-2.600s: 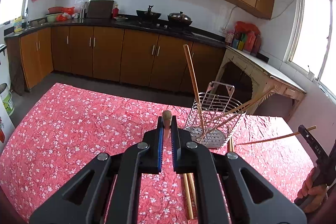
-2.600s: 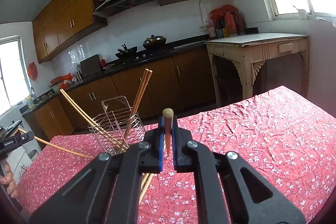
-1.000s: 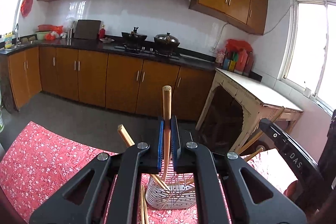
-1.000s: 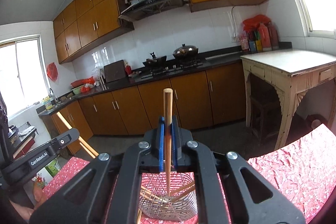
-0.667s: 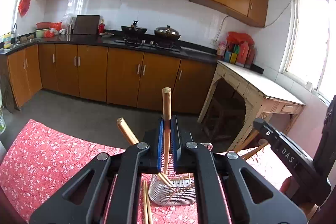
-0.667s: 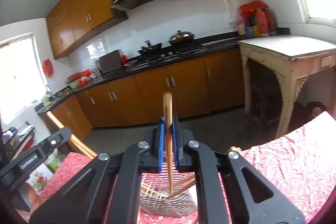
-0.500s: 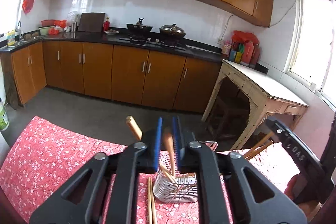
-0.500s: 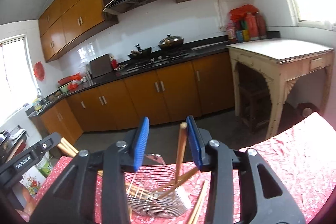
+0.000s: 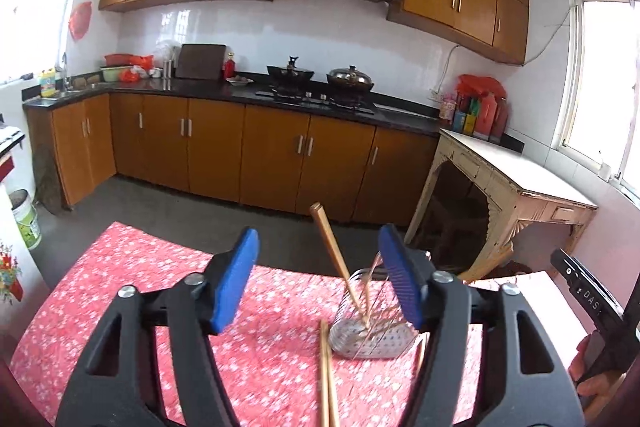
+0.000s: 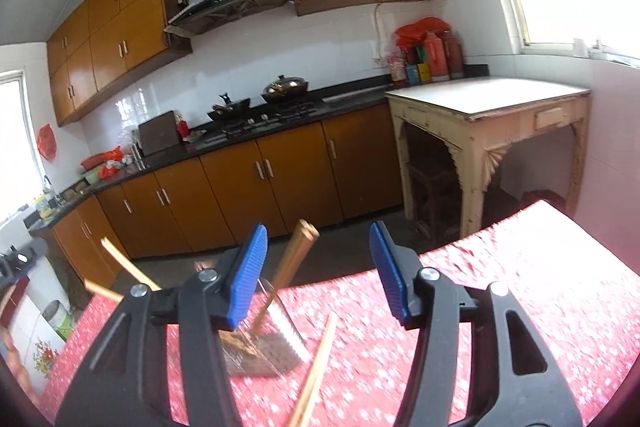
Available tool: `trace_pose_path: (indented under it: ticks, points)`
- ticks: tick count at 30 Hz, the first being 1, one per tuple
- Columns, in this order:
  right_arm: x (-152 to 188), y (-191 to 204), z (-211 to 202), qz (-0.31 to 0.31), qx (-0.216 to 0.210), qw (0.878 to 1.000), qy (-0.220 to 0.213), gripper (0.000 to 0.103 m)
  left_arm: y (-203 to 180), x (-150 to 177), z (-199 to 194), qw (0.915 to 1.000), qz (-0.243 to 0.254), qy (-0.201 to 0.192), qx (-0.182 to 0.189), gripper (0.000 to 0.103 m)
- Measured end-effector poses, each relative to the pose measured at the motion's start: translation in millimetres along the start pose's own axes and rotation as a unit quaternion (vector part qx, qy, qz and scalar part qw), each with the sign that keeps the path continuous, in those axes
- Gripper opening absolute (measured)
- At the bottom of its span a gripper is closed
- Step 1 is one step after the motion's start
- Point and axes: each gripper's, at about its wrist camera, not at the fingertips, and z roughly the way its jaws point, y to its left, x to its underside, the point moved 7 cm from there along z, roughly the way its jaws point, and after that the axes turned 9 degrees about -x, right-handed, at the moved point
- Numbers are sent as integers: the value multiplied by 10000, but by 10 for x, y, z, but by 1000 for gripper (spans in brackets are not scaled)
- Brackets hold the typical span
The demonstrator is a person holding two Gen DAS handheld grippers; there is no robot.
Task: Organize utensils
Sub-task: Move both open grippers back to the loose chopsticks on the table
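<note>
Left gripper (image 9: 318, 281) is seen w/ blue pads spread wide, nothing held. Wire utensil basket (image 9: 370, 333) sits on the red floral tablecloth (image 9: 140, 287) just ahead & slightly right of centre — one chopstick (image 9: 338, 261) leans upright in it, a pair (image 9: 327, 379) lies flat on the cloth just left of it. Right gripper (image 10: 316, 273) is likewise spread apart, empty; a chopstick bundle (image 10: 286, 275) is seen standing tilted in the basket (image 10: 260, 349) between its pads, another stick (image 10: 316, 375) blurred at an angle beside it.
</note>
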Motion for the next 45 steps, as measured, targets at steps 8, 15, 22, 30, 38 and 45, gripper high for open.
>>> trace_pose_path:
  ticks: [8,15,22,30,38,45]
  points:
    - [837,-280,-105,89,219,9974,683,54,417,701,-114,9991,85,382,-152,75]
    - [1620,-240,183,224,100,9885,1493,53,424,1436,172,9941,563,911,-182,75]
    - [2125,58,538,12,-249,9749,2212,35,186,1888,415,9852,1136,1278,-129,75]
    - [2339,175,793,-100,-247,9665,2552,34,89,2123,526,9787,1268,1614,34,73]
    - [2276,2,800,-252,189,9666,2545,9,34,2281,605,9724,1267,1950,165,63]
    - [2211,-309,801,2,414,9682,2467,8,-97,2366,625,9665,1383,2140,296,52]
